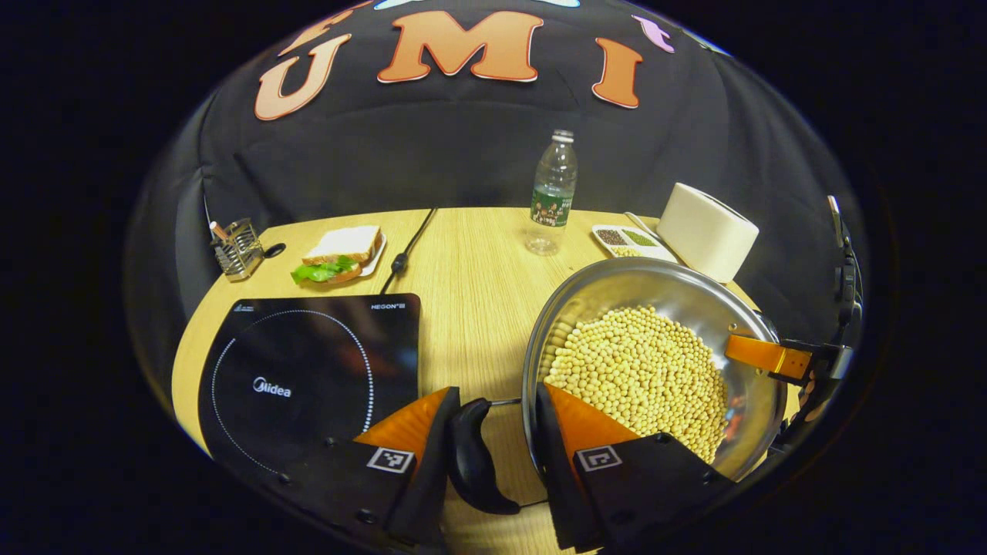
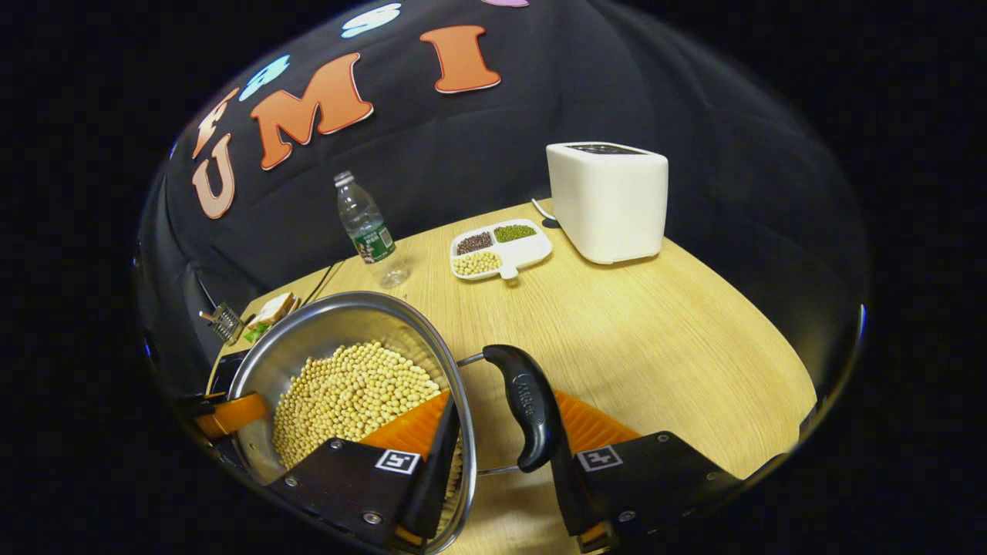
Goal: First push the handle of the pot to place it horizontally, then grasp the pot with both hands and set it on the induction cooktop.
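A steel pot [image 1: 617, 281] full of soybeans [image 1: 640, 370] stands right of the black induction cooktop [image 1: 308, 370] on the wooden table. My left gripper [image 1: 497, 389] is shut across the pot's near black side handle [image 1: 470, 455] and rim, one finger outside the handle, the other inside over the beans. My right gripper [image 2: 506, 395] holds the opposite black handle [image 2: 530, 408] and rim [image 2: 432, 339] the same way. Each gripper's orange finger also appears at the pot's far rim: the right gripper [image 1: 771, 356], the left gripper [image 2: 227, 414]. Whether the pot touches the table I cannot tell.
Behind the pot stand a clear water bottle [image 1: 553, 193], a white toaster [image 1: 705, 231] and a divided dish of beans [image 1: 628, 240]. A sandwich on a plate [image 1: 339, 254], a metal rack [image 1: 235, 247] and the cooktop's cable [image 1: 409, 247] lie behind the cooktop.
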Demonstrator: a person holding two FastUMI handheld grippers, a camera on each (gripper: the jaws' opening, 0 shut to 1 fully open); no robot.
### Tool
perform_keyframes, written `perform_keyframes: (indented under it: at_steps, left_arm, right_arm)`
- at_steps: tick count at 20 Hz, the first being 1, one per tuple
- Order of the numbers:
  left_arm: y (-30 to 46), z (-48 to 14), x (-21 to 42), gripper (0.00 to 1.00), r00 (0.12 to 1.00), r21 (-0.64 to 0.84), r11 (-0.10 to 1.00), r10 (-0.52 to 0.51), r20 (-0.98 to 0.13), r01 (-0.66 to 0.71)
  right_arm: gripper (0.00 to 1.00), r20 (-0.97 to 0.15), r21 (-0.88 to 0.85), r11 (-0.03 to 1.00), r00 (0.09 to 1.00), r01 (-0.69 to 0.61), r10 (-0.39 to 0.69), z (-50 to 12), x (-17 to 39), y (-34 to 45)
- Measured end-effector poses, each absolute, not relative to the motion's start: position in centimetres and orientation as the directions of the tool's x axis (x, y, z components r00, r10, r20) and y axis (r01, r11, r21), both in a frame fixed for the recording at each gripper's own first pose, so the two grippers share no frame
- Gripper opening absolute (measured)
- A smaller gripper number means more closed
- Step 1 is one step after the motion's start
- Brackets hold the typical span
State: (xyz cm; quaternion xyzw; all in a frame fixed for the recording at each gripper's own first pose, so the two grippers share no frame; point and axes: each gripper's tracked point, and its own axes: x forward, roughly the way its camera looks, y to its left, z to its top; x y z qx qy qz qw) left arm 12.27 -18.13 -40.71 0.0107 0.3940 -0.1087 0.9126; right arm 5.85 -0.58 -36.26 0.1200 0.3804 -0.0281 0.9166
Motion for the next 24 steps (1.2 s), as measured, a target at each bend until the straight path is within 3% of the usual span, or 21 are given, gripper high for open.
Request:
perform_keyframes:
  at_steps: [17, 18, 19, 24]
  left_arm:
    - [-3.1, -32.2, 9.8, 0.61, 0.723, -0.026, 0.997, -0.067, -0.688, 0.068]
    - [-1.8, -32.0, 9.4, 0.63, 0.726, -0.022, 0.998, -0.055, -0.685, 0.055]
    - [-0.3, -31.6, 9.4, 0.64, 0.731, -0.018, 0.999, -0.041, -0.681, 0.040]
    - [5.6, -31.4, 9.4, 0.63, 0.727, -0.021, 0.999, 0.005, -0.687, -0.027]
  right_arm:
    - [0.59, -0.657, 0.283, 0.959, 0.730, 0.011, 0.186, -30.3, 5.1, 14.0]
    - [0.55, -0.655, 0.284, 0.959, 0.730, -0.002, 0.196, -30.1, 5.3, 15.3]
    - [0.59, -0.652, 0.287, 0.958, 0.729, -0.015, 0.208, -29.9, 5.3, 16.6]
    - [0.59, -0.655, 0.288, 0.955, 0.711, -0.075, 0.254, -29.8, 5.3, 22.5]
